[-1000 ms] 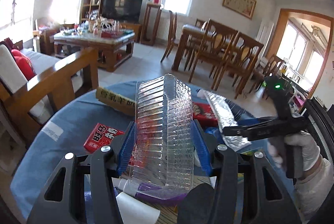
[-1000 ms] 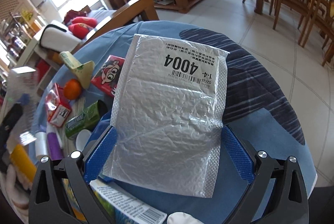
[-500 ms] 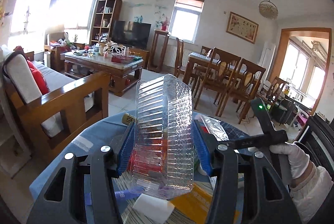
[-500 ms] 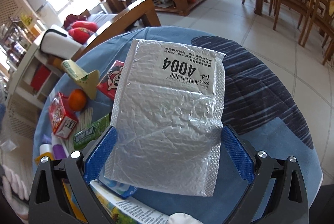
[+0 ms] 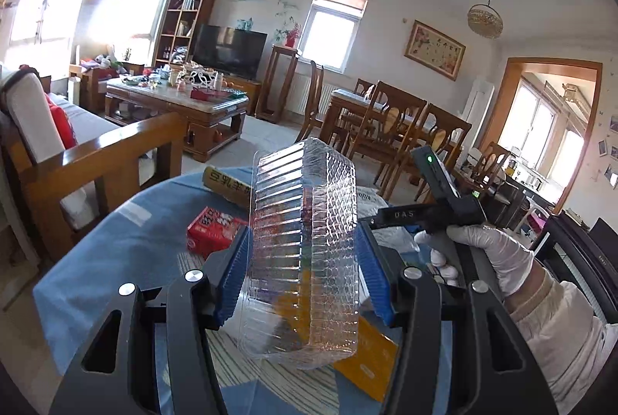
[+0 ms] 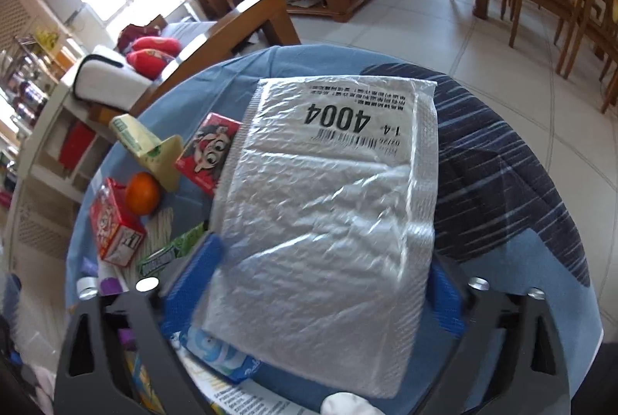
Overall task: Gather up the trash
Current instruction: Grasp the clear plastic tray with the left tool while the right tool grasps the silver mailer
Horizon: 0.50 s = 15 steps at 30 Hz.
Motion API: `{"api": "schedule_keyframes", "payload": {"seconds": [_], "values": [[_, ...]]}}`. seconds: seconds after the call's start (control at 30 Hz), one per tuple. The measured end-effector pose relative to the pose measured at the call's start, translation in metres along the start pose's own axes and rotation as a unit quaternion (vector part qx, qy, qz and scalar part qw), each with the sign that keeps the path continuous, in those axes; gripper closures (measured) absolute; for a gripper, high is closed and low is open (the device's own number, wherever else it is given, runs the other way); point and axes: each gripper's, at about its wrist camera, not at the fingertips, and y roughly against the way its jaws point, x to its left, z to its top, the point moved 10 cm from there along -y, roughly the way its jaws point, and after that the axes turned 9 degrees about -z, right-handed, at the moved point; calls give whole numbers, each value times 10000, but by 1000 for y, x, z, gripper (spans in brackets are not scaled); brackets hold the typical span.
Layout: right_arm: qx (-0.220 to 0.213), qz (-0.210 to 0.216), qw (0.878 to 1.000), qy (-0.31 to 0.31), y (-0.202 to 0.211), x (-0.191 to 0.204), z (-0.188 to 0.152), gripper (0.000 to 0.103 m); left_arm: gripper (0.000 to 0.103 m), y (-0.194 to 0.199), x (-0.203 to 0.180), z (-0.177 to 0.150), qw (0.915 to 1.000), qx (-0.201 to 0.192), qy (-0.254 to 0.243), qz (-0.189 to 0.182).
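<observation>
My left gripper [image 5: 301, 233] is shut on a clear ribbed plastic container [image 5: 305, 252], held upright above the round blue-clothed table [image 5: 127, 249]. In the right wrist view a silver bubble mailer [image 6: 332, 183] printed "4004" lies on the cloth between the blue pads of my right gripper [image 6: 324, 256]. Its jaws are closing, and the left pad [image 6: 201, 260] is blurred at the mailer's edge. I cannot see the pads pressing it. The left wrist view also shows the right gripper's body held in a white-gloved hand [image 5: 490, 252].
Left of the mailer lie a red cartoon carton [image 6: 208, 152], a cream-green carton [image 6: 146, 148], an orange [image 6: 143, 193], a red box [image 6: 112, 225] and a green gum pack [image 6: 170, 252]. A wooden sofa arm [image 5: 104, 152] stands beyond the table, dining chairs [image 5: 401, 129] behind.
The left gripper has shifted sideways with the container still clamped, and its view has lifted toward the room. The right gripper's pads have moved inward toward the mailer's edges.
</observation>
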Motion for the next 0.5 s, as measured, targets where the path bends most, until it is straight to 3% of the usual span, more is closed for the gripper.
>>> {"api": "schedule_keyframes", "payload": {"seconds": [0.07, 0.27, 0.37, 0.5], "values": [[-75, 219, 9996, -132, 4, 1, 0, 36, 48, 1, -1, -4, 10000, 27, 13, 12], [-564, 687, 9955, -325, 38, -4, -5, 69, 48, 0, -9, -14, 9999, 108, -26, -45], [-810, 925, 9917, -388, 62, -8, -10, 83, 48, 0, -15, -15, 9999, 115, -56, -110], [-1047, 1156, 9871, -363, 88, -9, -17, 89, 48, -4, -26, -18, 9996, 153, -126, -201]]}}
